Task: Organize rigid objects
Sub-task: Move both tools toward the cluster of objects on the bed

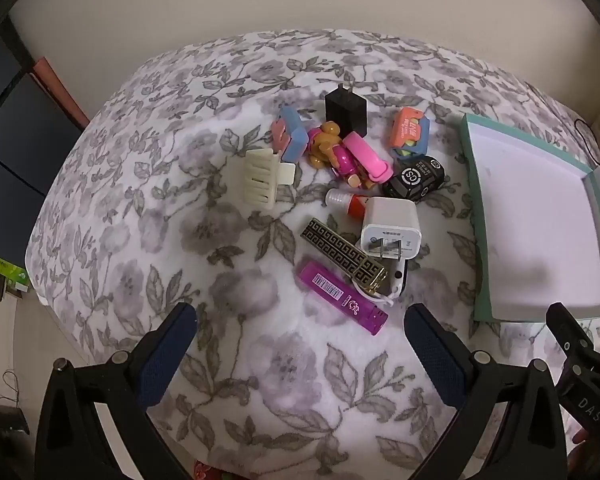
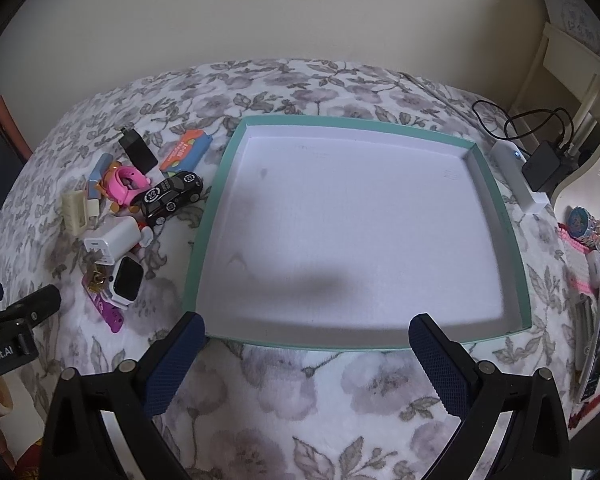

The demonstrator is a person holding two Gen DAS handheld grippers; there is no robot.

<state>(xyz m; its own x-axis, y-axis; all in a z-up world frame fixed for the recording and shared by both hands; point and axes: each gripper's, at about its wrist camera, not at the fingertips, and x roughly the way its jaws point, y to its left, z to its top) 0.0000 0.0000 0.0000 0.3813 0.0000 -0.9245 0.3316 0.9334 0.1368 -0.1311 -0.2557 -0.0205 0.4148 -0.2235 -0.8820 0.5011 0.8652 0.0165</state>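
black claw (image 1: 300,320), blue textured pads (image 2: 440,356), silver screws

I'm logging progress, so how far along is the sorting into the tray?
Nothing looks done: the teal tray is empty. Nothing is in hand: the left gripper and right gripper hang open above the floral blanket. Everything is left, including the purple lighter, white charger, black toy car and cream hair claw.
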